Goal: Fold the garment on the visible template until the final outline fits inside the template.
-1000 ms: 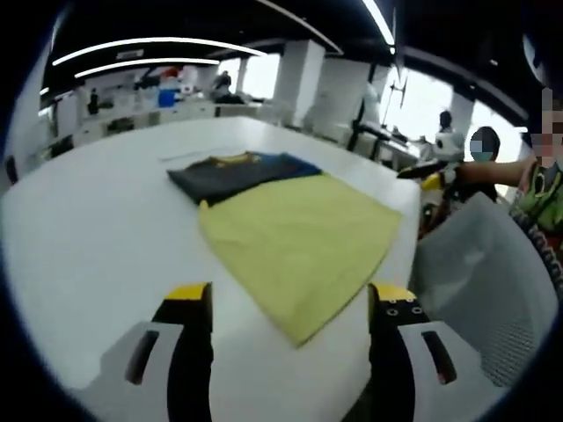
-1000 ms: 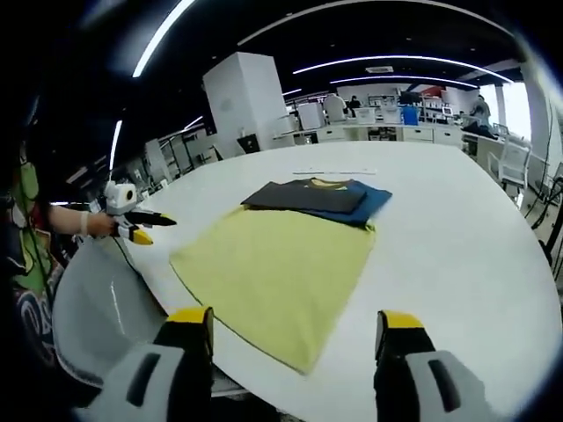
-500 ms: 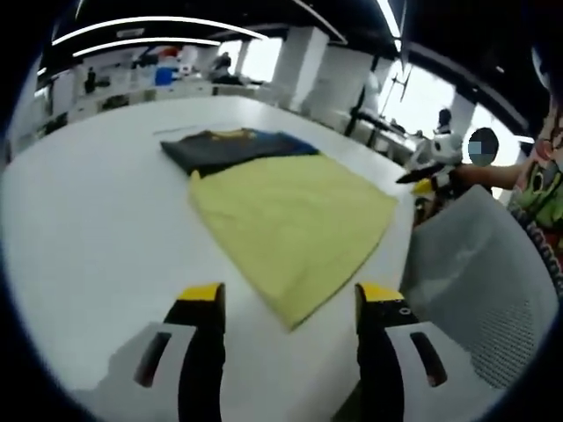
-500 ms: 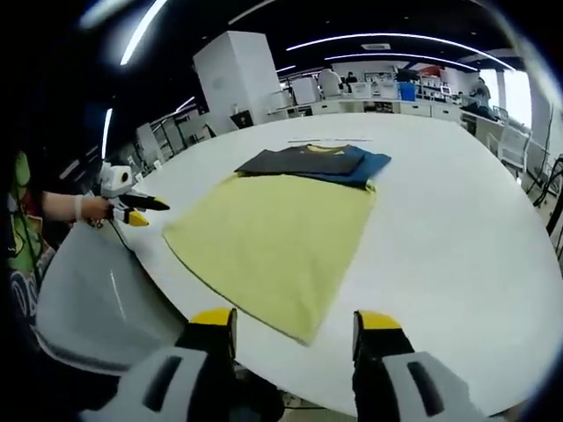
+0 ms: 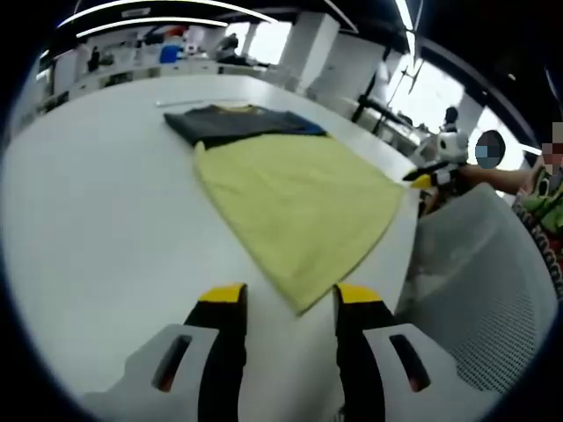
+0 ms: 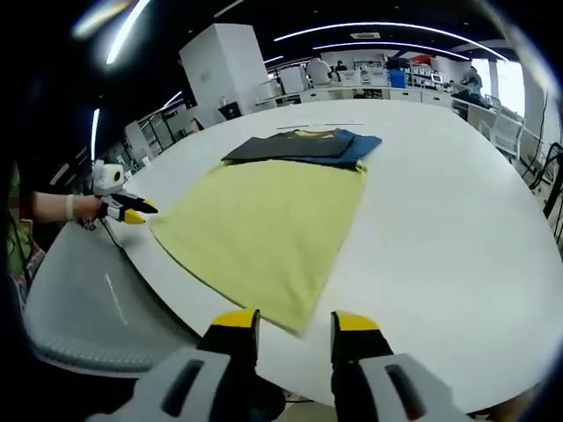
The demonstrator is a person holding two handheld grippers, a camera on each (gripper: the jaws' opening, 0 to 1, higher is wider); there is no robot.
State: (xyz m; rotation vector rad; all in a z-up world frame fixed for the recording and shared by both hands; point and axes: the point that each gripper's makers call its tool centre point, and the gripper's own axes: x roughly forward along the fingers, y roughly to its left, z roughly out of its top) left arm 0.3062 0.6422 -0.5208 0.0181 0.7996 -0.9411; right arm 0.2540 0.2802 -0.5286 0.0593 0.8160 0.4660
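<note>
In the left gripper view, the left gripper (image 5: 287, 297) is hovering just above the white table (image 5: 97, 211) with its yellow-tipped jaws standing a narrow gap apart, holding nothing. The near corner of the yellow garment (image 5: 299, 204) is lying just ahead of the jaw tips, pointing into the gap between them. The garment is spreading flat away from the tongs, and at its far end a dark folded garment (image 5: 230, 124) is lying, touching or overlapping the yellow edge. Off to the right of the jaws, the right gripper (image 5: 422, 178) is poking in near the garment's edge, with a grey chair back (image 5: 479, 272) beside it.

In the right gripper view, the right gripper (image 6: 293, 318) is likewise hanging with its jaws narrowly parted and nothing between them. The yellow garment (image 6: 264, 220) is lying directly ahead, its nearest corner just beyond the tips. The dark folded garment (image 6: 303, 146) is sitting at the far end. The left gripper (image 6: 123, 209) is coming in from the left, near the garment's side edge.
</note>
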